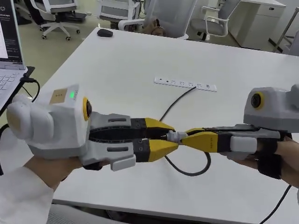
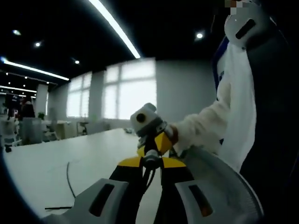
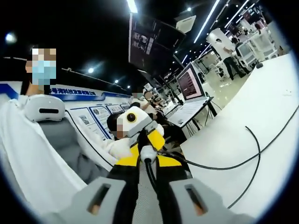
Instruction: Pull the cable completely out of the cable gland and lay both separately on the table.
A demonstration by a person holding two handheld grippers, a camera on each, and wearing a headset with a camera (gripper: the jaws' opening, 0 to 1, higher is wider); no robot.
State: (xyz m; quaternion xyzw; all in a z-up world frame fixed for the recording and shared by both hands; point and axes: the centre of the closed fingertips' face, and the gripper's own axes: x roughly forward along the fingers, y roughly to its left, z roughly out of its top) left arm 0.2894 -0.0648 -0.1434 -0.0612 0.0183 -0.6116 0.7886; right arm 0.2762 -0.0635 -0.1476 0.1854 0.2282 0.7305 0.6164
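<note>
The grey cable gland [image 1: 176, 136] hangs in the air between the two grippers, which meet tip to tip above the white table [image 1: 117, 70]. My left gripper [image 1: 172, 136] comes in from the left with its yellow fingertips shut on the gland [image 2: 150, 158]. My right gripper [image 1: 185, 136] comes in from the right, shut on the black cable [image 3: 150, 175] just behind the gland [image 3: 147, 153]. The cable [image 1: 187, 173] loops down onto the table below the grippers and runs off toward the far side.
A white power strip [image 1: 185, 84] lies on the table beyond the grippers. A laptop [image 1: 7, 56] sits at the left edge and a black mouse [image 1: 104, 32] at the far edge. Another black cable [image 1: 275, 205] hangs at the front right. Office chairs stand behind the table.
</note>
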